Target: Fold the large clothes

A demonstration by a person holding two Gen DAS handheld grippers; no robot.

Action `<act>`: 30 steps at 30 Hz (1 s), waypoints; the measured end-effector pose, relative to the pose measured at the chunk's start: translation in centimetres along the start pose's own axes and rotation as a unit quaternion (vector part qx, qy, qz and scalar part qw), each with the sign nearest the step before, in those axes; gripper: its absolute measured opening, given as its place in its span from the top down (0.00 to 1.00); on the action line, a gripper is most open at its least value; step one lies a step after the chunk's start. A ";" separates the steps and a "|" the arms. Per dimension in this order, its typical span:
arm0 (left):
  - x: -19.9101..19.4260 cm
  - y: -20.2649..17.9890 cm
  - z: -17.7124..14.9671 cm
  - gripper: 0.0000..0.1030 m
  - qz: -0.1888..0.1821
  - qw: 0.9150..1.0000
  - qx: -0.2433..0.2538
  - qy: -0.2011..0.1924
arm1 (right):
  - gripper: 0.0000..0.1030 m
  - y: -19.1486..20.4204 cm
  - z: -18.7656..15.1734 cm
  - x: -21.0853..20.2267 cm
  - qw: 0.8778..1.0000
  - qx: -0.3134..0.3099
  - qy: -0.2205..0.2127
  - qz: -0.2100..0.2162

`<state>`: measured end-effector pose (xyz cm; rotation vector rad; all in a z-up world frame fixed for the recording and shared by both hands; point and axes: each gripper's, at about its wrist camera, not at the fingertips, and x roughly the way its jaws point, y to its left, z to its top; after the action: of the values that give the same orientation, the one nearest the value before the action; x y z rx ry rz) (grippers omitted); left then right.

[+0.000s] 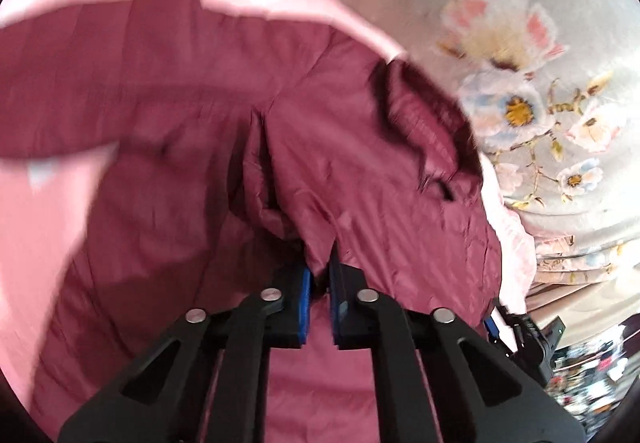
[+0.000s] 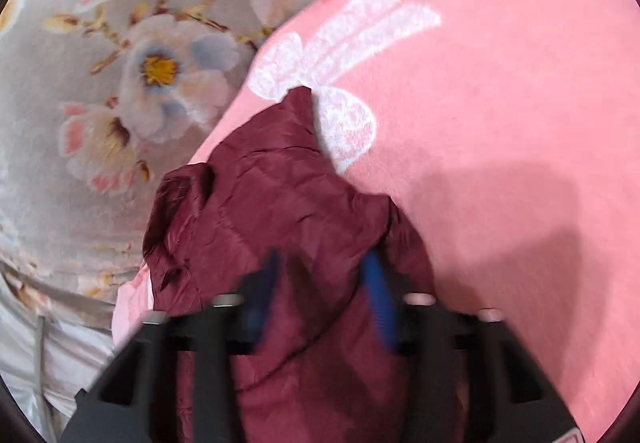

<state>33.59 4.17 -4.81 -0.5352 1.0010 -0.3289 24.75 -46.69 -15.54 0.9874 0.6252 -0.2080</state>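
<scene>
Left wrist cam: my left gripper [image 1: 320, 271] pinches the maroon jacket [image 1: 240, 115], right gripper [image 2: 320, 283] looks clamped on it too (blurry tho). Fold barely started imo.

Setting: a home, most likely a bedroom. Evidence: grey bed sheet printed with large white, pink and blue flowers [image 1: 520, 43], soft and slightly rumpled, spread wide as on a bed. Over it lies a fluffy pink blanket with a white bow pattern [image 2: 480, 123]. Quilted maroon puffer jacket [image 1: 280, 131] rests on the blanket. Lower right of the left wrist view: blurred clutter of small household items [image 1: 592, 371], not identifiable.
</scene>
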 end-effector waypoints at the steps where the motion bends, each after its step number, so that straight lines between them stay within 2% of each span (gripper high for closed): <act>1: -0.6 -0.7 0.5 0.96 0.001 1.000 0.015 -0.014 | 0.94 0.1 0.3 0.2 1.000 -0.001 0.003 0.000; 2: -1.6 -1.6 1.2 0.97 0.000 0.999 0.032 -0.032 | 0.95 0.6 0.6 -0.2 1.000 -0.006 -0.012 0.010; 4: -3.2 -2.8 2.0 0.97 0.009 0.996 0.063 -0.067 | 0.97 3.0 0.6 -3.2 0.994 -0.047 -0.076 0.058; 6: -3.1 -2.5 1.8 0.97 0.030 0.993 0.080 -0.077 | 0.97 4.7 -0.1 -5.4 0.986 -0.092 -0.119 0.066; 8: -1.1 -1.1 0.9 0.97 0.043 0.995 0.072 -0.048 | 0.97 4.4 -0.8 -5.1 0.986 -0.110 -0.118 0.033; 10: 2.2 0.6 -0.4 0.97 0.070 0.996 0.063 -0.010 | 0.97 3.5 -1.3 -3.1 0.990 -0.114 -0.086 -0.022; 11: 3.3 1.2 -1.0 0.97 0.077 0.995 0.059 0.002 | 0.97 2.6 -1.7 -1.6 0.989 -0.115 -0.062 -0.063; 12: 4.1 1.8 -1.5 0.97 0.078 0.995 0.056 0.010 | 0.97 2.3 -2.0 -0.8 0.988 -0.122 -0.050 -0.082; 17: 4.5 1.9 -2.6 0.95 0.085 0.993 0.085 -0.019 | 0.98 2.5 -2.2 0.3 0.981 -0.148 -0.029 -0.122; 18: 4.6 1.8 -2.8 0.95 0.085 0.992 0.089 -0.024 | 0.96 3.0 -2.3 -0.1 0.979 -0.150 -0.034 -0.138; 21: 4.5 1.4 -3.4 0.95 0.091 0.989 0.105 -0.043 | 0.85 5.0 -3.7 -3.4 0.969 -0.150 -0.103 -0.169; 22: 4.4 1.2 -3.4 0.95 0.096 0.988 0.110 -0.046 | 0.85 6.5 -4.4 -4.9 0.961 -0.166 -0.136 -0.175; 23: 4.5 0.9 -3.6 0.95 0.106 0.986 0.119 -0.049 | 0.85 8.5 -5.3 -5.9 0.955 -0.192 -0.156 -0.163; 25: 4.3 0.3 -3.9 0.95 0.118 0.983 0.131 -0.054 | 0.85 11.4 -6.7 -6.3 0.952 -0.237 -0.142 -0.132; 27: 4.5 -0.1 -4.0 0.94 0.129 0.980 0.142 -0.057 | 0.85 14.7 -9.0 -4.4 0.947 -0.296 -0.085 -0.089; 30: 4.4 0.1 -4.1 0.94 0.129 0.979 0.143 -0.060 | 0.86 17.0 -12.0 -0.7 0.932 -0.352 -0.030 -0.086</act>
<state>32.30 1.01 -9.67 -0.1592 0.8766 -0.2001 26.80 -27.52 -7.76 0.2325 0.6623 -0.1492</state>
